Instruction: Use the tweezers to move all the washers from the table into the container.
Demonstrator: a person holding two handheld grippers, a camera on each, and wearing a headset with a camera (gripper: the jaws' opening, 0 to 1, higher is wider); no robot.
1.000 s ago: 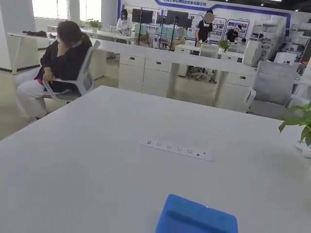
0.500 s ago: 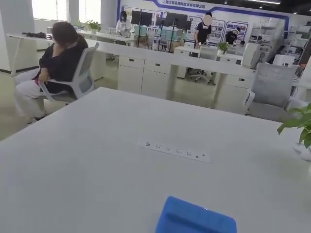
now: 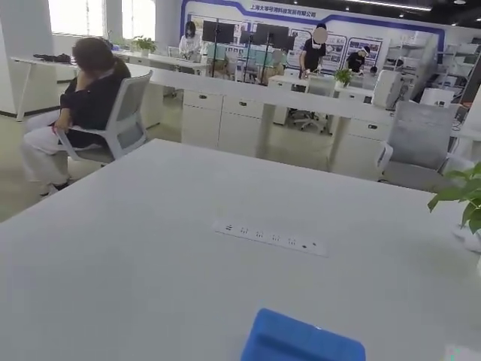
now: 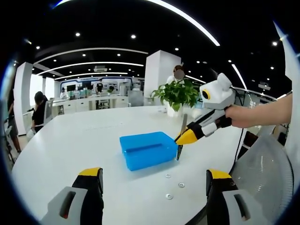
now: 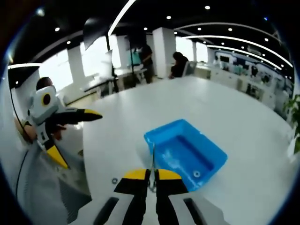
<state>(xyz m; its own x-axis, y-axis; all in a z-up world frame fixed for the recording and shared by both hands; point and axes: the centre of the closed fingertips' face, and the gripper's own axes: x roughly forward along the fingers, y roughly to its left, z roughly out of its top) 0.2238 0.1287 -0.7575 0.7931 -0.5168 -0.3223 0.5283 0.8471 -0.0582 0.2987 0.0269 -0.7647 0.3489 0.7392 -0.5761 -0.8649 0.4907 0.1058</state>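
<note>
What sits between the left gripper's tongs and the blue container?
Three washers lie on the white table there, shown in the left gripper view.

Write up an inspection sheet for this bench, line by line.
Surface: white table, bare in the middle.
Job's things: blue container holding one washer; three washers on the table in front of it; tweezers.
Clutter: power strip; plant.
Grippers: left hand-held gripper open and empty; right hand-held gripper shut on the tweezers, by the container.
Cables: what seems a thin dark cable hangs near the right one.
Surroundings: open office with desks; seated person.
</note>
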